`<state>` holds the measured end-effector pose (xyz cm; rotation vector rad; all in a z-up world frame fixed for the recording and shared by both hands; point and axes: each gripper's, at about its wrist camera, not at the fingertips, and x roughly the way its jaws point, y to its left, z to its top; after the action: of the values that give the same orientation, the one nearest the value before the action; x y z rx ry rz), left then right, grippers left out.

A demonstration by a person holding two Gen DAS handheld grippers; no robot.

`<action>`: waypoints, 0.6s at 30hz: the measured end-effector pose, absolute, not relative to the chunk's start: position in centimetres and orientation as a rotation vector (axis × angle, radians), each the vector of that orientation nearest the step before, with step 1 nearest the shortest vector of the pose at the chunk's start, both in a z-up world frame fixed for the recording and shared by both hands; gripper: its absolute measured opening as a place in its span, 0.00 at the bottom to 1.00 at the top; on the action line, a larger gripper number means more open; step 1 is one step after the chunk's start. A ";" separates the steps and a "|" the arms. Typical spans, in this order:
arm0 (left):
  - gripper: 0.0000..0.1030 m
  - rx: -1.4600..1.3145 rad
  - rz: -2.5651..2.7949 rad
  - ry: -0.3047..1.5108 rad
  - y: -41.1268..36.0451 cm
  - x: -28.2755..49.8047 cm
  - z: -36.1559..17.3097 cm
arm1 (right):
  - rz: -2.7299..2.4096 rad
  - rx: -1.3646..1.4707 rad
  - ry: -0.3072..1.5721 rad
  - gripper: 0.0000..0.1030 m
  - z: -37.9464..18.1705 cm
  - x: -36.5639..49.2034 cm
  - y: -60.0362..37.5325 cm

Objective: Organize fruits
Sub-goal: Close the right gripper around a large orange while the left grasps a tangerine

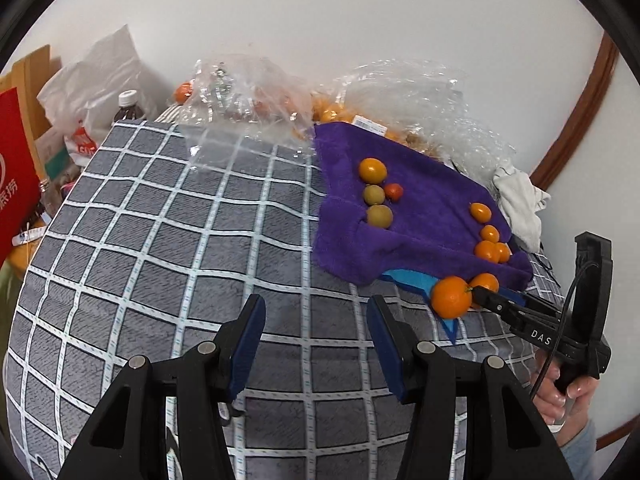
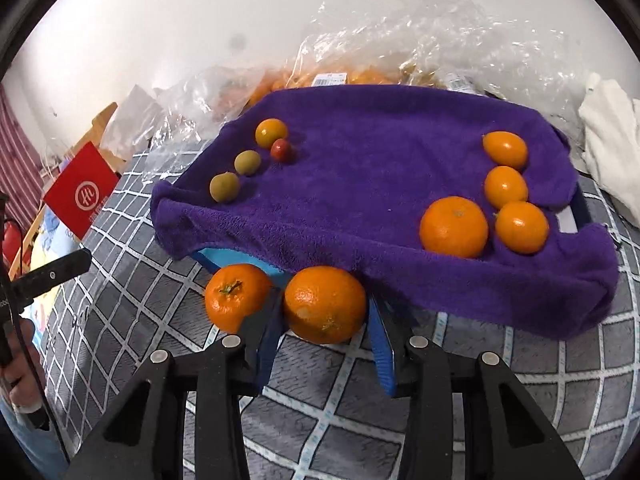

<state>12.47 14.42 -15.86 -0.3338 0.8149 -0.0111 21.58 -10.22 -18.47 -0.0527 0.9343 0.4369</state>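
A purple towel (image 2: 360,160) lies over a blue tray on the checked cloth. On its left are a yellow-orange fruit (image 2: 271,132), a small red one (image 2: 281,149) and two green ones (image 2: 247,162). On its right are a mandarin (image 2: 453,226) and three kumquats (image 2: 506,186). Two mandarins lie in front of the towel. My right gripper (image 2: 325,318) has its blue pads on both sides of one mandarin (image 2: 325,308); the other mandarin (image 2: 236,296) sits just left of it. My left gripper (image 1: 316,312) is open and empty over the cloth.
Clear plastic bags (image 2: 400,40) with more orange fruit lie behind the towel by the wall. A white rag (image 2: 612,136) is at the right. A red box (image 1: 16,168), a bottle (image 1: 129,108) and a white bag stand at the far left.
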 end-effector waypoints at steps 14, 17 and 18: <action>0.49 -0.258 0.001 0.882 10.4 12.2 -19.2 | 0.300 -0.038 0.888 0.40 -18.6 16.8 -18.1; 0.49 -0.231 0.006 0.872 9.8 11.6 -20.0 | 0.314 -0.020 0.889 0.40 -18.9 17.2 -18.2; 0.49 -0.214 0.012 0.866 9.6 11.5 -20.1 | 0.315 -0.016 0.895 0.40 -19.1 17.3 -18.1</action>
<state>11.46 9.61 -20.08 -0.2136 0.8664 0.0117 17.34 -18.10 -19.12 -0.0163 0.8954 0.3154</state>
